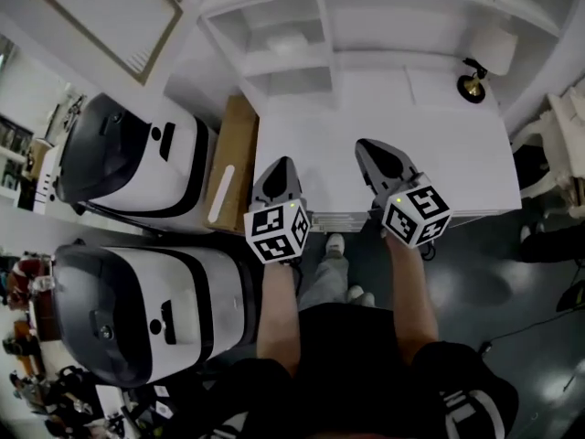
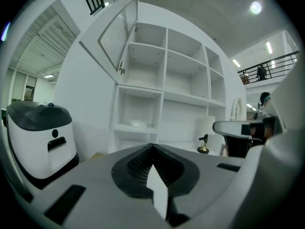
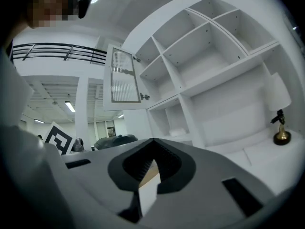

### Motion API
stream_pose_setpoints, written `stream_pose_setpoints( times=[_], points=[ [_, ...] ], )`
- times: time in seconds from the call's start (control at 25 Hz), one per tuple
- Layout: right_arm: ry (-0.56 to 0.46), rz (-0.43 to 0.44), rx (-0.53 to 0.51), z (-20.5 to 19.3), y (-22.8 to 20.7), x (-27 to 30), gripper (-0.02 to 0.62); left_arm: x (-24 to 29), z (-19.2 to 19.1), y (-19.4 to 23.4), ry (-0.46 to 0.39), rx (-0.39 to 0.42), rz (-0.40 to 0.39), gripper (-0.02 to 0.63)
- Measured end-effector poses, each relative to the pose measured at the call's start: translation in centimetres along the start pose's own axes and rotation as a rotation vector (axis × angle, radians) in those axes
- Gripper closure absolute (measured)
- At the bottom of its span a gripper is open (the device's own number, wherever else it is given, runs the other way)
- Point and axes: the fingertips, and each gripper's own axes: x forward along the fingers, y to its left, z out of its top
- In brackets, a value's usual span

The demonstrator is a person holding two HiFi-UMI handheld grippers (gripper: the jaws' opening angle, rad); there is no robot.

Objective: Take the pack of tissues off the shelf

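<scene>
Both are empty: my left gripper (image 2: 152,147) is pinched fully shut, and my right gripper (image 3: 153,140) has its jaws meeting at the tips too. The pack of tissues (image 2: 137,124) lies on a shelf (image 2: 125,128) below the open door (image 2: 116,32), well apart from them.

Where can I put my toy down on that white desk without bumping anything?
Nearly the whole desk top is bare, from the shelf at the back to the front edge. Only the lamp stands at its back right corner. On the shelf, the left cubby holding the pack of tissues is taken.
</scene>
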Motion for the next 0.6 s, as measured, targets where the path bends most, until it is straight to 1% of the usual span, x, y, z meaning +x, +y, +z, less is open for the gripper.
stream_pose_setpoints(
  times=[0.08, 0.24, 0.44, 0.52, 0.6],
  points=[
    [-0.005, -0.006, 0.024, 0.1, -1.1, 1.9, 0.588, 2.2, 1.7, 1.2, -0.028, 0.009, 0.01, 0.6],
    [0.031, 0.028, 0.035, -0.3, -1.8, 5.4, 0.588, 5.5, 2.6, 2.8, -0.007, 0.034, 0.051, 0.6],
    [-0.014, 0.056, 0.019, 1.4, -2.8, 9.7, 0.588, 9.1, 4.9, 3.8, -0.037, 0.067, 0.027, 0.6],
    [-0.014, 0.067, 0.015, 1.5, -2.9, 11.1, 0.588, 10.1, 5.1, 4.8, -0.041, 0.058, 0.023, 0.6],
    [-0.011, 0.084, 0.002, 1.7, -2.9, 12.3, 0.588, 11.4, 5.3, 6.0, -0.036, 0.022, 0.02, 0.6]
  ],
)
